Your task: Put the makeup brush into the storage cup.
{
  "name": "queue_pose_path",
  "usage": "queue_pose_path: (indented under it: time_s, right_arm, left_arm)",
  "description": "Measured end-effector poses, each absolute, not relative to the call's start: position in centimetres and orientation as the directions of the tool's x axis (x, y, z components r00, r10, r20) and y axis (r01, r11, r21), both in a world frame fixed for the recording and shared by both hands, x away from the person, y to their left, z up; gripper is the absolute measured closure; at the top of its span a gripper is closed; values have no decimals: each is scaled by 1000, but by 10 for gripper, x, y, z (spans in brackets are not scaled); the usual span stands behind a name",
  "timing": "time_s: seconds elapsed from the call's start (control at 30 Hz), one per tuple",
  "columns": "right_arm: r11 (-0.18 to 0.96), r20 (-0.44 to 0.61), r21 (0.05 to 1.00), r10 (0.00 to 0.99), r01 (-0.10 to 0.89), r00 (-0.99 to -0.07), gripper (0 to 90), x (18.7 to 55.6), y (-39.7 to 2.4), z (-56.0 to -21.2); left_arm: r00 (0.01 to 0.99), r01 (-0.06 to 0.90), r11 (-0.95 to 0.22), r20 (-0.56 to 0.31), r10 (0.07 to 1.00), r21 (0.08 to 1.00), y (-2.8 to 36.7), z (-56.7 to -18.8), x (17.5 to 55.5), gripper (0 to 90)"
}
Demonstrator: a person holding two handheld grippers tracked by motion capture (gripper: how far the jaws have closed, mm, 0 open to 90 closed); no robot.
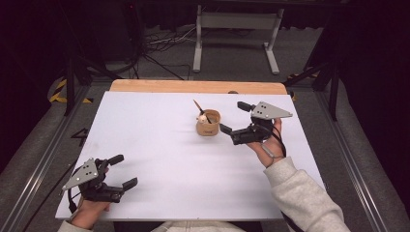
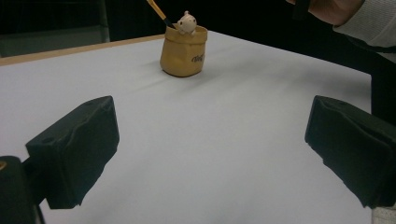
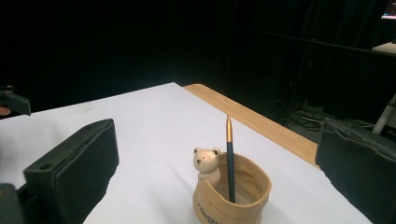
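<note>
left tool (image 1: 120, 170): wide open, empty, near corner of white surface (image 1: 169, 159) | right tool (image 1: 231, 117): wide open, empty, beside bear pen pot (image 1: 208, 123) | pot: mid-surface, holds pen (image 3: 230, 158), lettering unreadable

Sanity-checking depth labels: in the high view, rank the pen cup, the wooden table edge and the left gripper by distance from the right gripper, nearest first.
1. Pen cup: just left of the right gripper, close to its open jaws.
2. Wooden table edge: the strip along the table's far side, beyond the cup.
3. Left gripper: at the near-left corner, clearly farthest.
</note>
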State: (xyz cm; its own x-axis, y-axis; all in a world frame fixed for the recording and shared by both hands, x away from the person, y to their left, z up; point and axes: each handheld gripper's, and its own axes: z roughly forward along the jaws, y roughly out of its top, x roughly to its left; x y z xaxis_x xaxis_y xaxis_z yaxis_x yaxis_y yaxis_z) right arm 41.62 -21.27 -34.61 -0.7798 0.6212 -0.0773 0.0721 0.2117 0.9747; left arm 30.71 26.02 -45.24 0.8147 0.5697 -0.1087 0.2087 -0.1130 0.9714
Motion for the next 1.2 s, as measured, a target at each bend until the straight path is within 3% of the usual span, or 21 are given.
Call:
queue_pose_path:
  time_s: [0.37, 1.2]
  right_arm:
    - [223, -110, 974, 621, 41, -776, 0, 395, -239, -349]
    - [193, -66, 979, 628, 73, -775, 0, 359, -280, -381]
  left_arm:
    - [814, 218, -96, -126, 567, 971, 260, -452, 307, 36]
    - [812, 194, -87, -110, 574, 977, 260, -453, 307, 29]
